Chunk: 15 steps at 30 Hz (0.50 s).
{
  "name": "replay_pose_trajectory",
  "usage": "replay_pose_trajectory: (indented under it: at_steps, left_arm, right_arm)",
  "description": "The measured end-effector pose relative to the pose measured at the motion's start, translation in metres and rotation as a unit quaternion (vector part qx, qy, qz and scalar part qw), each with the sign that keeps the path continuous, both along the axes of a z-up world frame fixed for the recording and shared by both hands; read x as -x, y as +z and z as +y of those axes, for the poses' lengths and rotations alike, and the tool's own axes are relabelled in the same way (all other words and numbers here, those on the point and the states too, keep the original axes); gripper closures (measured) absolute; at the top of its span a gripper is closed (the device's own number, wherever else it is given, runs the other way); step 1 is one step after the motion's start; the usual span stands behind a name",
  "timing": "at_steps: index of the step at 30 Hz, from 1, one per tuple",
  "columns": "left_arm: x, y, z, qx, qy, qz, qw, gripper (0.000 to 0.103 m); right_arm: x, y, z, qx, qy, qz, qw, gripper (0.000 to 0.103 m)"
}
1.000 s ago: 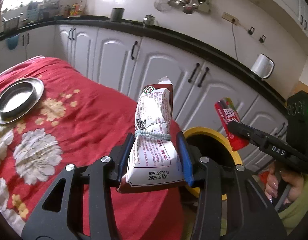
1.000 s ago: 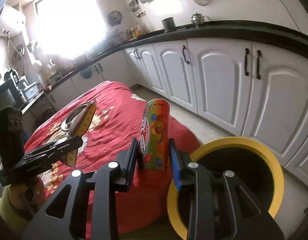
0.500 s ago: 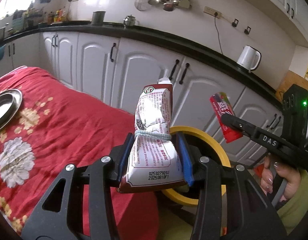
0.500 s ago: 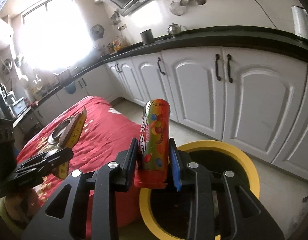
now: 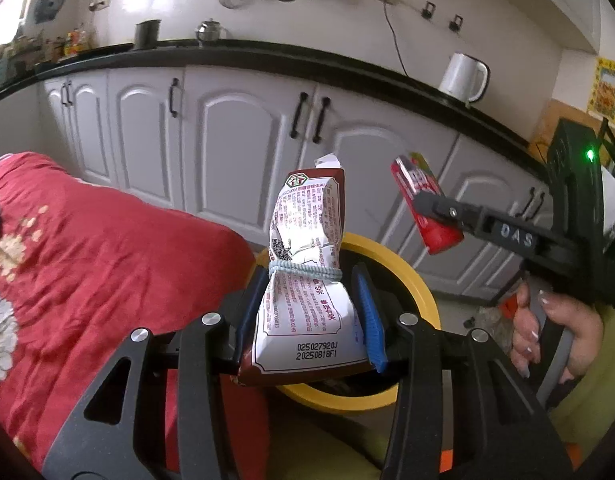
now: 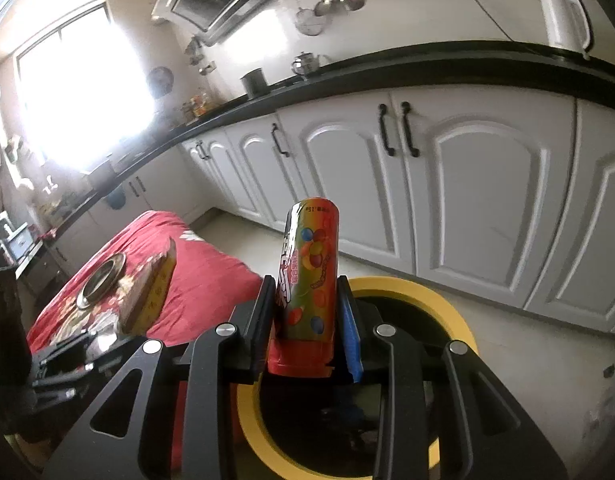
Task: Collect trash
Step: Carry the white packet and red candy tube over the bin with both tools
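Note:
My left gripper point(image 5: 310, 316) is shut on a white and maroon snack bag point(image 5: 307, 280) tied with a pale blue band, held upright over the near rim of the yellow-rimmed trash bin point(image 5: 419, 280). My right gripper point(image 6: 309, 328) is shut on a colourful candy tube point(image 6: 311, 276) with a red cap, standing upright above the trash bin point(image 6: 447, 308). The left wrist view also catches the right gripper point(image 5: 431, 208) from the side with the candy tube point(image 5: 419, 196), and a hand point(image 5: 547, 328) on its handle. The left gripper's snack bag point(image 6: 151, 292) shows edge-on in the right wrist view.
A table under a red flowered cloth point(image 5: 87, 264) lies to the left, bearing a metal dish point(image 6: 101, 280). White cabinets point(image 6: 467, 200) under a black counter run behind the bin. A white kettle point(image 5: 463, 78) stands on the counter.
Both grippers have swung right, away from the red table toward the bin, each still holding its item. The bin now sits more directly beneath them and the metal dish has slid out of the left view.

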<state>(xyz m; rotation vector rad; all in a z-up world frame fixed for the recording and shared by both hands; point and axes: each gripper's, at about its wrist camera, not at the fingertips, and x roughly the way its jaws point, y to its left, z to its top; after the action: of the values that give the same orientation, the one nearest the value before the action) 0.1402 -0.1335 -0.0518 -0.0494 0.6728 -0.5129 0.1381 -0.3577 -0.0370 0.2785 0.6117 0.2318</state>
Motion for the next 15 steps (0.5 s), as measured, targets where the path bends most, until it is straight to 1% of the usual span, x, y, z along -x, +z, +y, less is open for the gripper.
replay_pose_trajectory:
  at_steps: [9,15]
  left_arm:
    - [-0.002,-0.019,-0.027,-0.018,-0.029,0.014,0.9993,0.067]
    - [-0.006,-0.036,-0.04,-0.03,-0.043,0.029,0.9982,0.067]
  right_arm:
    - [-0.004,-0.011,-0.019,-0.005,-0.02,0.012,1.0,0.074]
    - [-0.01,-0.024,-0.024,-0.008,-0.022,0.03,0.999,0.074]
